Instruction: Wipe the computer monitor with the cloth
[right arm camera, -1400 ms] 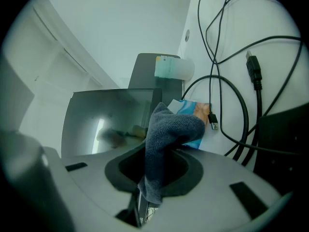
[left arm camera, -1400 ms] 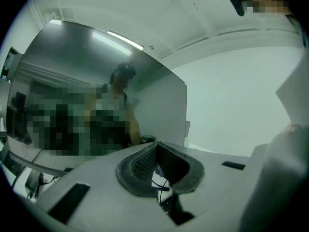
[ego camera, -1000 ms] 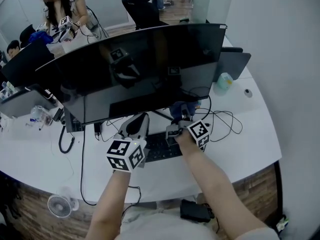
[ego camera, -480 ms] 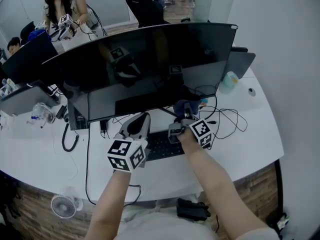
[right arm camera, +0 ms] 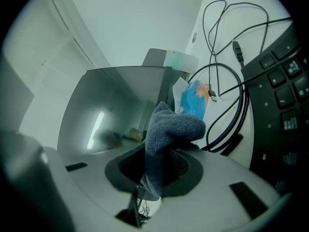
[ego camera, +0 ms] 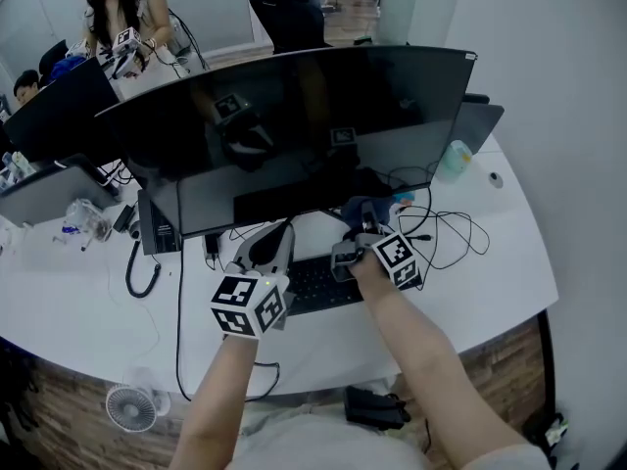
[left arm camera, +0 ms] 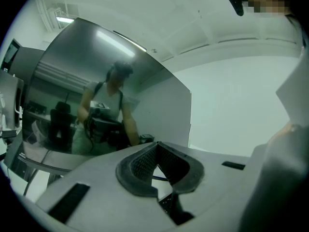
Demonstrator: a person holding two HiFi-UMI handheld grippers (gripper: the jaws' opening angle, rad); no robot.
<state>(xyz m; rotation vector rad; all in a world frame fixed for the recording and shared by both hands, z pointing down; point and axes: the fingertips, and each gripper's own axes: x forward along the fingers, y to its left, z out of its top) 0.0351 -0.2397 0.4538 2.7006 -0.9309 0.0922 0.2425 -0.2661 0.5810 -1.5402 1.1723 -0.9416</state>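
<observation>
- Keyboard: largely covered in head view by left hand-held gripper and right hand-held gripper; cut off by the edge in right gripper view.
- Cloth: lower end hidden between the right jaws.
- Blue packet: partly behind cloth, print unreadable.
- Monitor: left part cut off in left gripper view.
- Small round item on counter: too small to identify.

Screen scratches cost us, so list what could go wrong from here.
1. Only a small fold of cloth sticks out of the right claw, so its hard edges might touch the monitor during wiping.
2. Loose cables lie beside that claw, next to the keyboard; lifting could snag them.
3. The left claw, shut on nothing, sits just below the monitor and could bump its lower edge.
</observation>
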